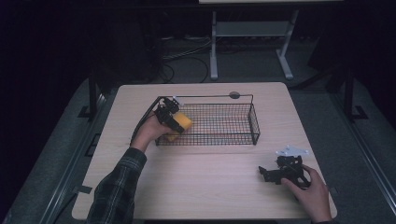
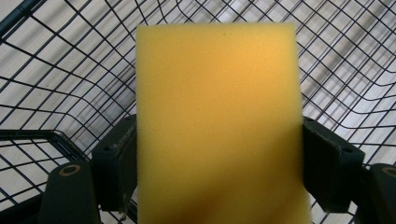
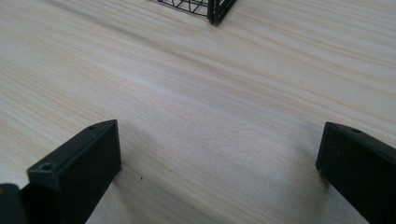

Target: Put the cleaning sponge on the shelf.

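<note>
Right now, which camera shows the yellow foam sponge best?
The left gripper view shows the yellow foam sponge best: it is close up, clamped between the left gripper jaws above the black wire basket. The high view shows it small and partly covered at the basket's left end. The right gripper view looks at bare table.

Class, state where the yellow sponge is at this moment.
In the high view, the yellow sponge sits clamped in the left gripper, over the left end of the wire basket.
</note>
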### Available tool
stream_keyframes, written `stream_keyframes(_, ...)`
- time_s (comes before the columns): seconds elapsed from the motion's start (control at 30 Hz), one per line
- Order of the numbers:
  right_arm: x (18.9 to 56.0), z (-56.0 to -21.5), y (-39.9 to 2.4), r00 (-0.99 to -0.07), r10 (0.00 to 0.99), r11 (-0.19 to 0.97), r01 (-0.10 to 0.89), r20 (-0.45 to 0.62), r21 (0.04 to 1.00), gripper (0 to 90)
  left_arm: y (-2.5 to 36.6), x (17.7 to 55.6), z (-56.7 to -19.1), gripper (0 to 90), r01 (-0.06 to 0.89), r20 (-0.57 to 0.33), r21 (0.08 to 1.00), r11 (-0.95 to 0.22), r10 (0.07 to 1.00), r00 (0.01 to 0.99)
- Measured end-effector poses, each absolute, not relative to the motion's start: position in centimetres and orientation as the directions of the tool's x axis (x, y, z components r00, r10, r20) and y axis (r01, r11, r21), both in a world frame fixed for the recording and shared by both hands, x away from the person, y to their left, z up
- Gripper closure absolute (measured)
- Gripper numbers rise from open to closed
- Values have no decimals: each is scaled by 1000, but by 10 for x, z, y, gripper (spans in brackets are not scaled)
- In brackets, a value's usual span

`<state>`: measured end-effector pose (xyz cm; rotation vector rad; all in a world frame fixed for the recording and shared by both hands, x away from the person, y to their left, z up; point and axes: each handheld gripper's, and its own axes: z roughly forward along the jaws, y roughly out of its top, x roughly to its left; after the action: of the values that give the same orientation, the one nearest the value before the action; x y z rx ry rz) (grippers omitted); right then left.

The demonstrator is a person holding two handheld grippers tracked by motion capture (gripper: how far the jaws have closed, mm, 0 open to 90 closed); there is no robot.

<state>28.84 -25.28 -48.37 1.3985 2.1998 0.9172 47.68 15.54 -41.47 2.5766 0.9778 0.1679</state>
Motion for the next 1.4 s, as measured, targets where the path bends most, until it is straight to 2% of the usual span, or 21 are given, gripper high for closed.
stream_keyframes(0.2, 288, -484, -253, -435, 900, 293, 655, 30, 697, 0, 157, 478, -414, 218, 626, -44, 395, -673, 667, 744)
stream_keyframes(0.47, 288, -484, -253, -435, 900, 293, 655, 30, 697, 0, 159, 478, -402, 156, 620, -48, 415, -666, 665, 745)
stream_keyframes(1.03, 289, -484, -253, -436, 899, 294, 654, 29, 697, 0, 170, 465, -370, 157, 596, -39, 488, -638, 666, 745)
stream_keyframes(1.4, 289, -484, -253, -436, 899, 294, 653, 29, 697, 0, 179, 456, -363, 157, 591, -25, 499, -634, 671, 741)
